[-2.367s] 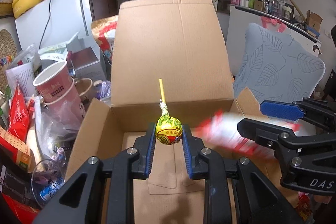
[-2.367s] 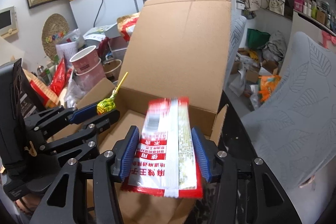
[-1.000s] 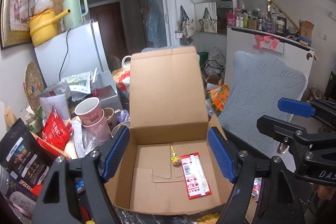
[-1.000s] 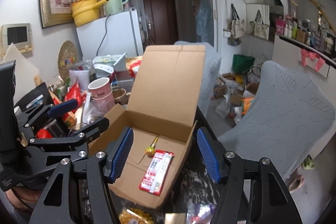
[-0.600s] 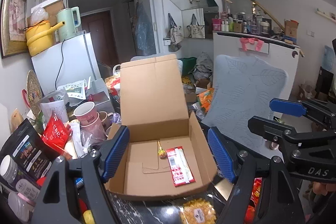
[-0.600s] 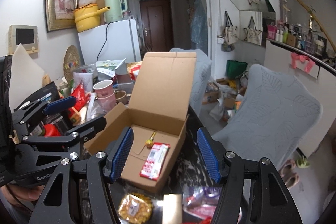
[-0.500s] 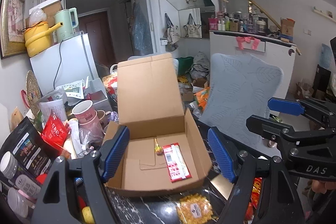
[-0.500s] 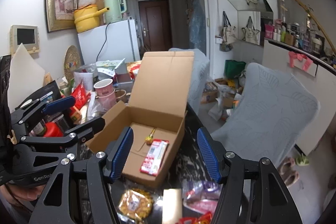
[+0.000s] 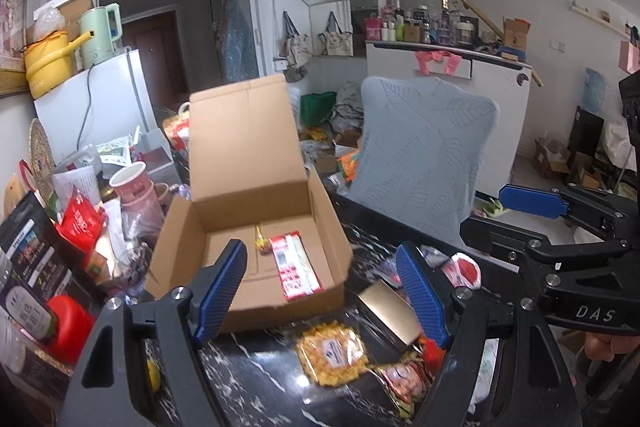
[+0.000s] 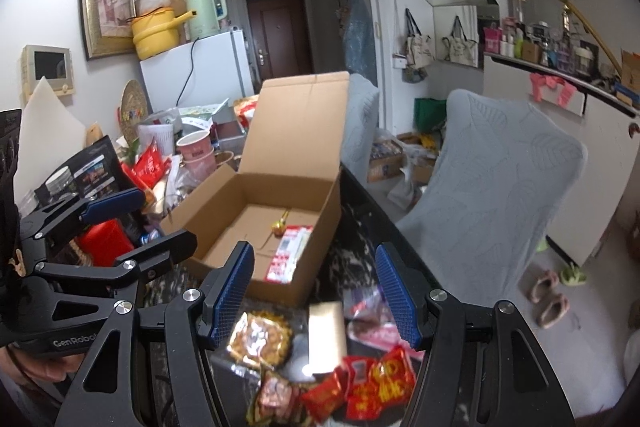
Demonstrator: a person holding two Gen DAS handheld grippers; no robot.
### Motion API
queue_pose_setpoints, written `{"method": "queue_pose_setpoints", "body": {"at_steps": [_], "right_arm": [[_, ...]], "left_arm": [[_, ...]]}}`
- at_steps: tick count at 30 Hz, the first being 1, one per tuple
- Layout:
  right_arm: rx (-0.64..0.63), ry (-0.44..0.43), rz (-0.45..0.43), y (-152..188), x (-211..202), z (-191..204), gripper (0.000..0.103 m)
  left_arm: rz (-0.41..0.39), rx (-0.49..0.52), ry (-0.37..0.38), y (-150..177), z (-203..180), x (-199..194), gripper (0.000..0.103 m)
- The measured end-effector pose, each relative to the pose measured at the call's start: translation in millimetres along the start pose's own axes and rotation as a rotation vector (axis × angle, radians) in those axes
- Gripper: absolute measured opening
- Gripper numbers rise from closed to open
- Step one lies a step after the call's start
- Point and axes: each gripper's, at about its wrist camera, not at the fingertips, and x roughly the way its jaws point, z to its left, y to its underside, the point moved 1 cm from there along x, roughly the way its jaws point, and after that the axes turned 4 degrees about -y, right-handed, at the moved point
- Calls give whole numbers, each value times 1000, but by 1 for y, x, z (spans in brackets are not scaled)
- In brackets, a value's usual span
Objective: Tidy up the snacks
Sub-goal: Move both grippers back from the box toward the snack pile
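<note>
An open cardboard box (image 9: 332,227) (image 10: 316,247) stands on the black marble table, lid up. Inside lie a yellow lollipop (image 9: 262,243) (image 10: 279,225) and a red-white snack packet (image 9: 296,263) (image 10: 289,253). My left gripper (image 9: 320,291) is open and empty, held back above the table's front. My right gripper (image 10: 314,291) is open and empty, also back from the box. In front of the box lie a yellow popcorn pack (image 9: 332,351) (image 10: 262,341), a gold packet (image 9: 390,311) (image 10: 326,337) and red snack packs (image 10: 376,391).
Clutter crowds the left of the box: pink paper cups (image 9: 132,187), red packets (image 9: 80,219), a black bag (image 9: 28,259) and a red lid jar (image 9: 68,323). A grey leaf-pattern chair (image 9: 424,155) stands right of the table.
Both grippers dropped their items into the box, opened, and pulled back and up from it. The snacks in front of the box have come into view.
</note>
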Motion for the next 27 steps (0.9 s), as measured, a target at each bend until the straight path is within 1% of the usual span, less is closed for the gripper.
{"method": "queue_pose_setpoints", "body": {"at_steps": [2,7,16,21,27], "right_arm": [[9,2,6,9,-4,-1,64],[43,8,33,30,-15,-5,64],[73,1,46,58,-36,-6,64],[105,7,67,74,-36,-13,64],[147,41,100,98,-30,-22,64]], "left_arm": [[2,5,30,8,-5,-3,77],[13,16,56,19,-14,-10,77],[24,20,110,35,-21,-23,77],[71,15,136,50,-26,-15,77],[133,5,159,70,-33,-1,77]]}}
